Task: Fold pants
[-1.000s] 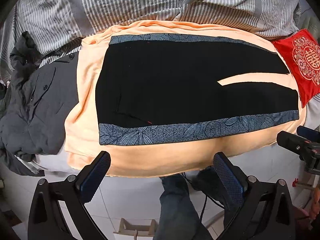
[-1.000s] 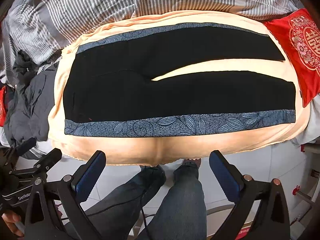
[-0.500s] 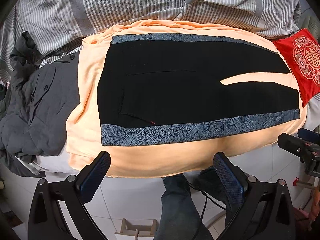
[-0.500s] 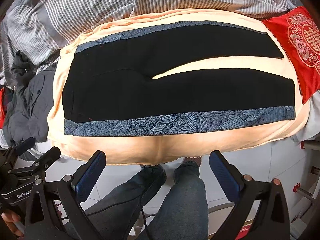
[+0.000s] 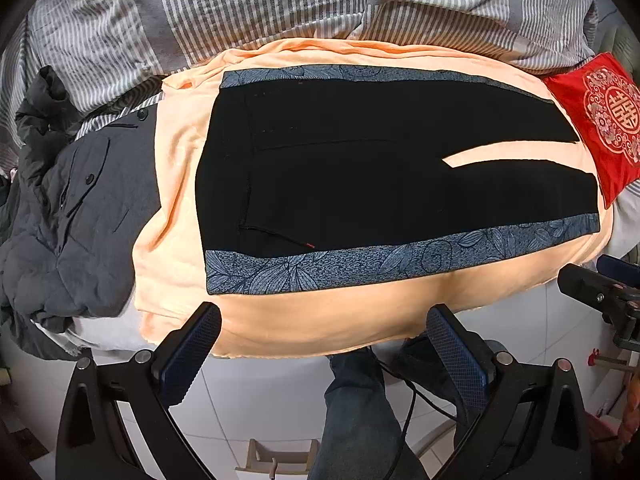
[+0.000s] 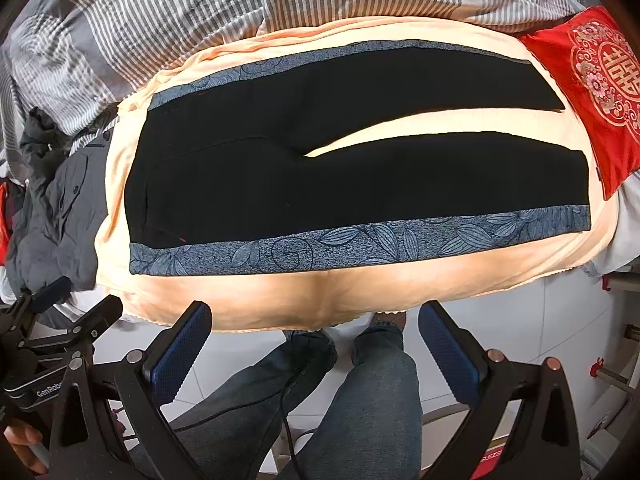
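Our left claw and right claw, both spread and empty, hover off the bed's near edge, where the pants lie flat ahead, long axis left-right, waistband nearer the left claw.

A soft peach-orange blanket covers the bed and hangs over its near edge. The black pants with blue flowery side strips lie flat on the blanket. Left of the blanket is a heap of dark grey clothes. Right of it sits a red square cushion. Behind it lies a grey striped quilt
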Demonstrator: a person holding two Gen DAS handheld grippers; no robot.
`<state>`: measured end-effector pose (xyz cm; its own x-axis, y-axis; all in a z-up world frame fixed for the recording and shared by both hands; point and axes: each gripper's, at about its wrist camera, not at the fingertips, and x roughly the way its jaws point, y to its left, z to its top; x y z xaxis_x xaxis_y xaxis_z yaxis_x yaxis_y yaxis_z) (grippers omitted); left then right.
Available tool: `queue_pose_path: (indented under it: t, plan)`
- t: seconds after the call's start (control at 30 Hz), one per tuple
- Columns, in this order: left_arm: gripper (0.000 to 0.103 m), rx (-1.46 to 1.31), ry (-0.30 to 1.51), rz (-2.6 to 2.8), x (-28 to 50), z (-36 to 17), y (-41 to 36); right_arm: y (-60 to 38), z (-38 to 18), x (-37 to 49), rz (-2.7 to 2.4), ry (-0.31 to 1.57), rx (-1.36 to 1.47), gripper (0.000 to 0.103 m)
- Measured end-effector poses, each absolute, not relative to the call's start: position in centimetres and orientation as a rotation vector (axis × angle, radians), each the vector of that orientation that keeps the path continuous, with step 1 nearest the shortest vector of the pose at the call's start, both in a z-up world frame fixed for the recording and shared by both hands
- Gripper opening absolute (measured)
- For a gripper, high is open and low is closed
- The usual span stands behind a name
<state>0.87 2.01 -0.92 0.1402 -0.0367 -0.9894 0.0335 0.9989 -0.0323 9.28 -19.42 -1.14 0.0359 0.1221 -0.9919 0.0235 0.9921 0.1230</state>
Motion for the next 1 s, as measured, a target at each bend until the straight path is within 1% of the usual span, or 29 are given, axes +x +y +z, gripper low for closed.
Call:
queue_pose_path:
  t: [0.7,1.0]
  plan:
    - [0.103,-0.010,1.424,-0.045,0.9,-1.0,4.2,-17.6,-1.1,9.7,0.083,1.533,0.100,0.103]
    - [0.103,-0.010,1.425,-0.038,1.0,-1.1,4.0,-17.9,-1.1,9.8,0.085,1.539,0.099,0.103]
